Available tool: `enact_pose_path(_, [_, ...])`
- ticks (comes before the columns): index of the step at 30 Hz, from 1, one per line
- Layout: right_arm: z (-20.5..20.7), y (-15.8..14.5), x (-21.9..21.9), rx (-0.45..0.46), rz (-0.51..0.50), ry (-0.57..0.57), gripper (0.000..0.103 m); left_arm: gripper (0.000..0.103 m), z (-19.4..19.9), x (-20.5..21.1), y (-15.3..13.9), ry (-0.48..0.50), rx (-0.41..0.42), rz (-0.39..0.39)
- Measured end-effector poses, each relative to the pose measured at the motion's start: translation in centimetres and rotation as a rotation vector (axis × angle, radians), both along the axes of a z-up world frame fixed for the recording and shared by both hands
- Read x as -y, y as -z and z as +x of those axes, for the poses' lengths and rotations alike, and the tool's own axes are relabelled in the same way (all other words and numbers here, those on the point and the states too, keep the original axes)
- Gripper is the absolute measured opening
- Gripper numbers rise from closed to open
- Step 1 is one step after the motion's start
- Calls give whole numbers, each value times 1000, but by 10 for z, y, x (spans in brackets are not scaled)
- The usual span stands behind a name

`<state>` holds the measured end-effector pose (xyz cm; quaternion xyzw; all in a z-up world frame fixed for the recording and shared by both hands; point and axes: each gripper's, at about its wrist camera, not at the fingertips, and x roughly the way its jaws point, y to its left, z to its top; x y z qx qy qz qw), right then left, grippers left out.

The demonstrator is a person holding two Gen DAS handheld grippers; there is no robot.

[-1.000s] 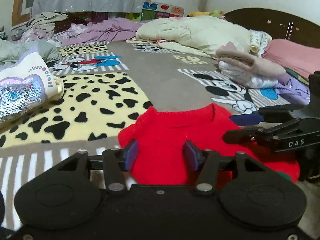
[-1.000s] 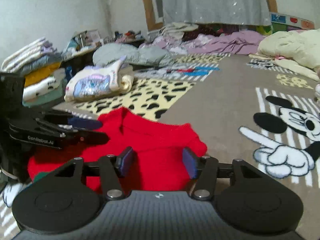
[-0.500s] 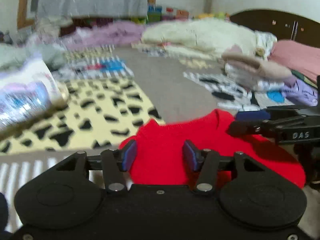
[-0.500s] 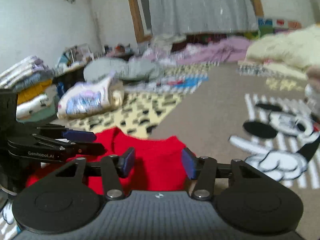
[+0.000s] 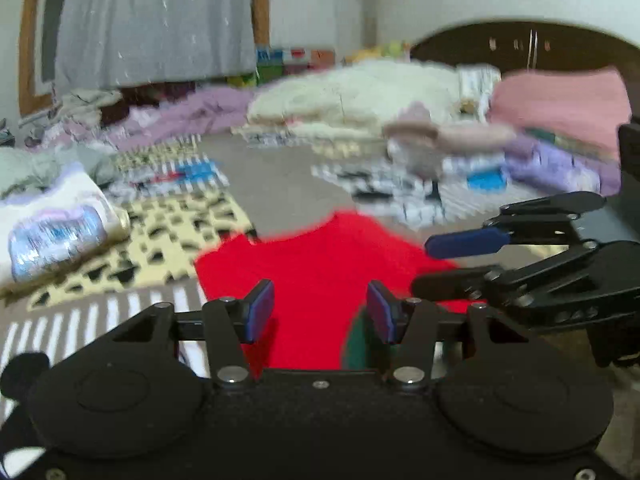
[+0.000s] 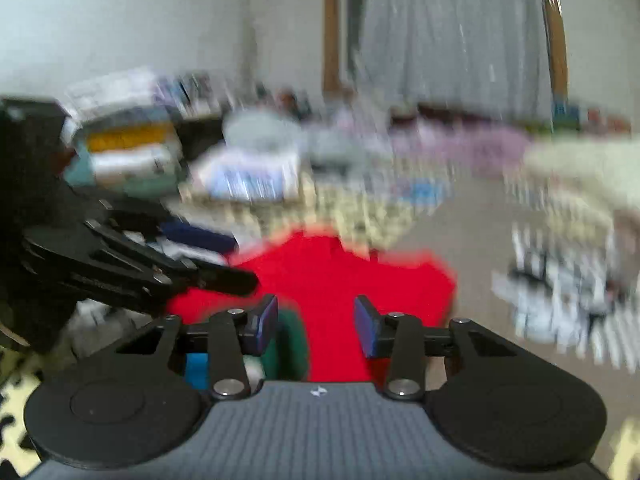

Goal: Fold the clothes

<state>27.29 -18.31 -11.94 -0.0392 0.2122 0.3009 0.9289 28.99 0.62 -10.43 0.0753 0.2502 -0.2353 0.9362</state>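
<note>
The red knitted sweater (image 5: pixel 320 276) lies flat on the patterned cartoon-print blanket (image 5: pixel 276 188) covering the bed, its neckline pointing away from both cameras and a patch of dark green (image 5: pixel 356 344) showing at its near hem. The left claw (image 5: pixel 320 312) hangs just above the near edge of the sweater, released, its blue pads apart with nothing between them. The right claw (image 6: pixel 316 326) is likewise released and empty over the same near edge, just beside the other.

Both views are smeared by motion, so finer creases in the sweater cannot be read. The step in hand looks like taking hold of the hem for a fold. To do it well, each claw should settle on its own corner of the sweater's near edge, pinch through every layer, then lift and carry together toward the neckline, level and at one pace, so the fold lands square.
</note>
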Motion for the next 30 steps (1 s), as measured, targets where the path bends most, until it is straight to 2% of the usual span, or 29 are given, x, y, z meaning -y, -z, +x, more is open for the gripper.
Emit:
enact_pose_path(1, [8, 12, 0, -72, 3, 4, 44, 53, 5, 5, 12, -4, -42, 37])
enact_pose_path(2, [14, 23, 4, -120, 41, 0, 44, 53, 3, 8, 23, 0, -15, 53])
enact_pose_path(3, [15, 24, 6, -118, 58, -1, 44, 53, 1, 10, 26, 2, 7, 60])
enact_pose_path(9, [-2, 15, 2, -79, -10, 11, 45, 53, -2, 7, 18, -19, -6, 31])
enact_pose_path(12, [-14, 7, 15, -48, 76, 62, 49, 54, -8, -12, 6, -71, -31, -86])
enact_pose_path(13, [-11, 4, 25, -63, 138, 101, 57, 54, -8, -20, 3, -104, -46, -140])
enact_pose_path(14, [-6, 4, 36, -91, 199, 142, 65, 56, -7, -28, 1, -138, -63, -197])
enact_pose_path(15, [0, 7, 47, -130, 259, 176, 67, 59, -3, -36, 2, -174, -90, -260])
enact_pose_path(17, [15, 17, 64, -223, 377, 222, 67, 63, 6, -50, 4, -225, -145, -362])
enact_pose_path(20, [35, 31, 79, -344, 512, 258, 67, 68, 18, -61, 9, -270, -213, -459])
enact_pose_path(24, [54, 43, 79, -422, 574, 256, 67, 68, 34, -65, 17, -277, -282, -540])
enact_pose_path(30, [69, 45, 67, -448, 546, 227, 69, 68, 50, -59, 25, -285, -332, -570])
